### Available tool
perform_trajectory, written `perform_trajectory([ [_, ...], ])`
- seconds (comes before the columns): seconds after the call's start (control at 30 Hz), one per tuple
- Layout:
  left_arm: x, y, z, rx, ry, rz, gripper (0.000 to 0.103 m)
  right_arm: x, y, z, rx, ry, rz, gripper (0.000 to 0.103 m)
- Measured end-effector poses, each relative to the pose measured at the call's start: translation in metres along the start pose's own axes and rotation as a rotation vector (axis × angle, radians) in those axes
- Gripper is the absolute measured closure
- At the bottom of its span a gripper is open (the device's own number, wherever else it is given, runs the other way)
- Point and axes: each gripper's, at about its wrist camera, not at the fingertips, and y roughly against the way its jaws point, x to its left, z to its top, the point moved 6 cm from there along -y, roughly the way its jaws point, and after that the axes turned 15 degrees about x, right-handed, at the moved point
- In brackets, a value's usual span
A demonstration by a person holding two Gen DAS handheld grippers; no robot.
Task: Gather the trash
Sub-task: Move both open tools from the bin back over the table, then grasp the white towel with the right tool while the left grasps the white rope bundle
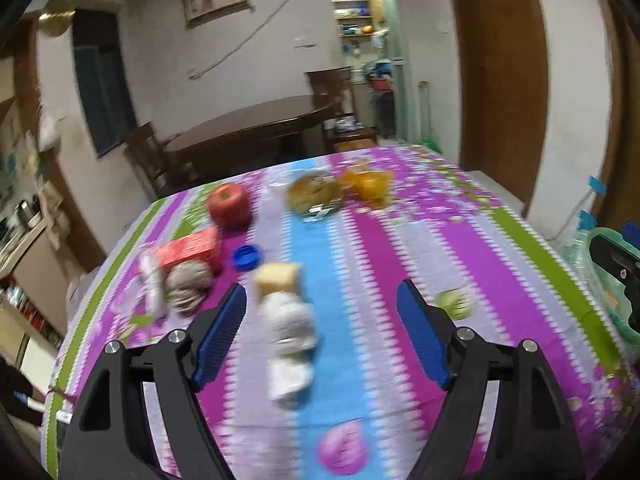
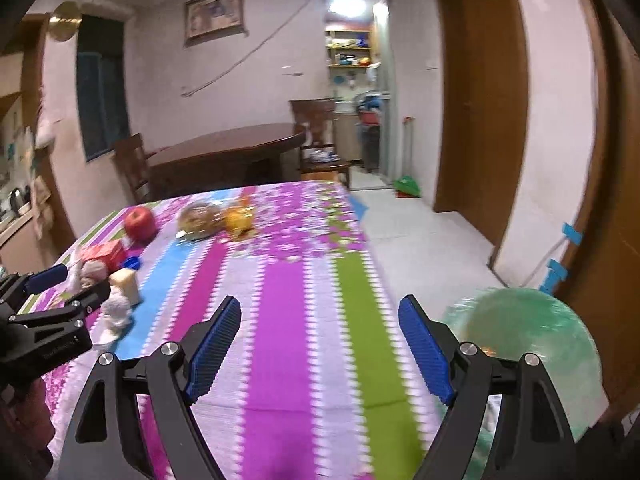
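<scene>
My left gripper [image 1: 320, 332] is open above the striped tablecloth [image 1: 360, 248], with a crumpled white paper wad [image 1: 290, 340] between its fingers, touching neither. A yellow block [image 1: 278, 276] lies just beyond it. Further left lie a grey crumpled ball [image 1: 187, 286], a white wrapper [image 1: 150, 280], a red carton [image 1: 192, 250] and a blue cap [image 1: 246, 257]. My right gripper [image 2: 320, 344] is open and empty over the table's right part, beside a green bag [image 2: 524, 356] at the table's right edge. The left gripper [image 2: 68, 300] shows in the right wrist view.
A red apple [image 1: 229, 205], a bag of snacks [image 1: 314, 196] and an orange wrapper [image 1: 370, 186] lie at the far end. A pink ball [image 1: 343, 448] lies near the front edge. A dark dining table [image 2: 224, 152] and chairs stand beyond.
</scene>
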Motion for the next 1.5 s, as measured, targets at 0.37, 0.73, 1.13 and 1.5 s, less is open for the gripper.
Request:
perform_trajectory([
  [0.37,0.118,-0.023,-0.024,0.068,0.194,0.087,0.028,0.115,-0.031,0.005,0.077,0.150,0.132,0.022],
  [0.73,0.215,-0.060,-0.030,0.160,0.307,0.130,0.028,0.212,-0.052,-0.005,0.158,0.305,0.259,0.022],
  [1.13,0.229,-0.101,-0.005,0.202,0.353,0.020,0.042,0.261,-0.105,0.005,0.278,0.320,0.354,0.022],
  [1.5,0.218,-0.151,-0.011,0.341,0.364,-0.080,0.071,0.272,-0.133,0.004,0.353,0.329,0.383,0.061],
])
